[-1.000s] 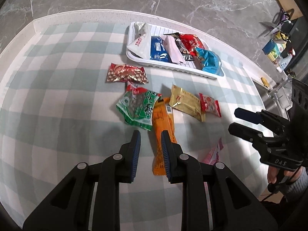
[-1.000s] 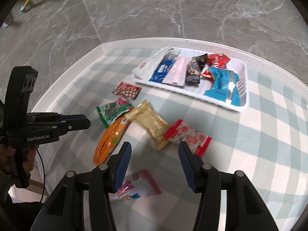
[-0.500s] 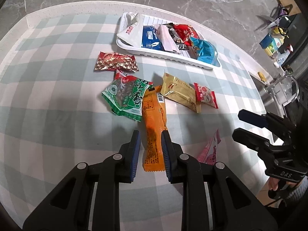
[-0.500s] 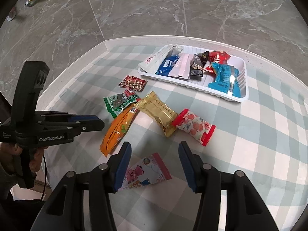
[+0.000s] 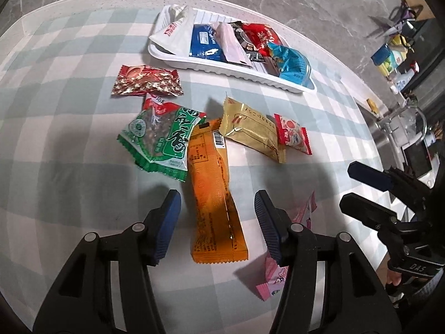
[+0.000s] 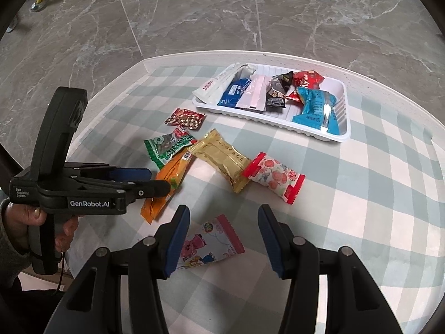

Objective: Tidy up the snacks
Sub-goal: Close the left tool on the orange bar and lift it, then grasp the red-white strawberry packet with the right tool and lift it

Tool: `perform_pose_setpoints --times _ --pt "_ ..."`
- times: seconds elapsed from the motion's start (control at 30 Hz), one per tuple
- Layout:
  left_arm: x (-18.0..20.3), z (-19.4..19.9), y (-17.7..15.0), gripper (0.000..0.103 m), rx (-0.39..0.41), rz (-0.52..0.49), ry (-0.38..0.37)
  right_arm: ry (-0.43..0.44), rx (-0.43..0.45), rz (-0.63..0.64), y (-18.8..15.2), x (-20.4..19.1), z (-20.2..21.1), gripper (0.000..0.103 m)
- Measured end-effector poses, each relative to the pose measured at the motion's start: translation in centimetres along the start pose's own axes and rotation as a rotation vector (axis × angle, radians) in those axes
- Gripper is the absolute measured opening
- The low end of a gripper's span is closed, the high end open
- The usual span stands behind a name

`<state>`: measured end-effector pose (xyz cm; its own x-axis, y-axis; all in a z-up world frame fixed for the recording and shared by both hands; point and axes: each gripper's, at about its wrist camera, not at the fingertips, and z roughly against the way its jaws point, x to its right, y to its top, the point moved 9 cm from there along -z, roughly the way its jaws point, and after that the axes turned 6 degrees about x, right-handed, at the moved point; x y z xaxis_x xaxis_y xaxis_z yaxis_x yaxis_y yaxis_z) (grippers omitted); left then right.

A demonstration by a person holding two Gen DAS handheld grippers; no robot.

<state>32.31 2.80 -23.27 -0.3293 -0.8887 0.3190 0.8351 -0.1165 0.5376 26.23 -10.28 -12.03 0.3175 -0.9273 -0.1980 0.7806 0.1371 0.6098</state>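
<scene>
A white tray [image 5: 194, 65] [image 6: 343, 136] holding several snack packets sits at the far side of the checked table. Loose on the cloth lie a long orange packet [image 5: 212, 183] [image 6: 167, 183], a green packet [image 5: 164, 142] [image 6: 169, 149], a gold packet [image 5: 253, 133] [image 6: 222, 158], a red-and-white packet [image 5: 293, 136] [image 6: 274, 178], a red starry packet [image 5: 146, 80] [image 6: 185, 118] and a pink cartoon packet [image 5: 278, 267] [image 6: 208, 247]. My left gripper [image 5: 217, 206] is open, its jaws either side of the orange packet. My right gripper [image 6: 222, 225] is open above the pink packet.
The table edge runs close on the right in the left wrist view, with a sink and faucet [image 5: 403, 117] and shelf clutter [image 5: 395, 55] beyond. Marble floor [image 6: 194, 14] surrounds the table's far side. Each gripper appears in the other's view [image 5: 367, 189] [image 6: 150, 179].
My left gripper has opened wide and come down over the orange packet. My right gripper has pulled back slightly, still open, with the pink packet now between its jaws in view.
</scene>
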Motion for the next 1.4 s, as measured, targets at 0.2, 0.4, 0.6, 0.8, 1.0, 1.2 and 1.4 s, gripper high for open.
perform_pose_setpoints --times 0.2,0.4,0.6,0.8,1.0,1.2,1.4 --pt "0.1 -1.2 -0.4 0.047 -0.021 -0.034 0.028 -0.016 -0.002 -0.01 0.0 0.3 -0.3 0.055" --pt "-0.1 -1.8 -0.2 0.03 0.0 -0.044 0.061 -0.03 -0.006 0.011 0.0 0.9 -0.9 0.055" --pt "-0.3 -1.8 -0.3 0.021 0.011 -0.025 0.081 -0.032 -0.029 0.046 0.1 2.9 -1.9 0.055" --pt "0.0 -1.3 -0.9 0.021 0.015 0.001 0.077 -0.019 -0.065 0.115 0.3 5.1 -3.5 0.058" --pt "-0.4 -0.2 -1.7 0.021 0.027 0.052 0.085 0.013 -0.11 0.21 0.6 6.2 -5.8 0.058" --pt "-1.2 0.8 -2.4 0.021 0.038 0.098 0.09 0.038 -0.153 0.302 1.0 6.1 -7.9 0.058" --pt "-1.4 1.5 -3.0 0.021 0.045 0.117 0.09 0.076 -0.184 0.349 1.3 5.9 -9.1 0.057"
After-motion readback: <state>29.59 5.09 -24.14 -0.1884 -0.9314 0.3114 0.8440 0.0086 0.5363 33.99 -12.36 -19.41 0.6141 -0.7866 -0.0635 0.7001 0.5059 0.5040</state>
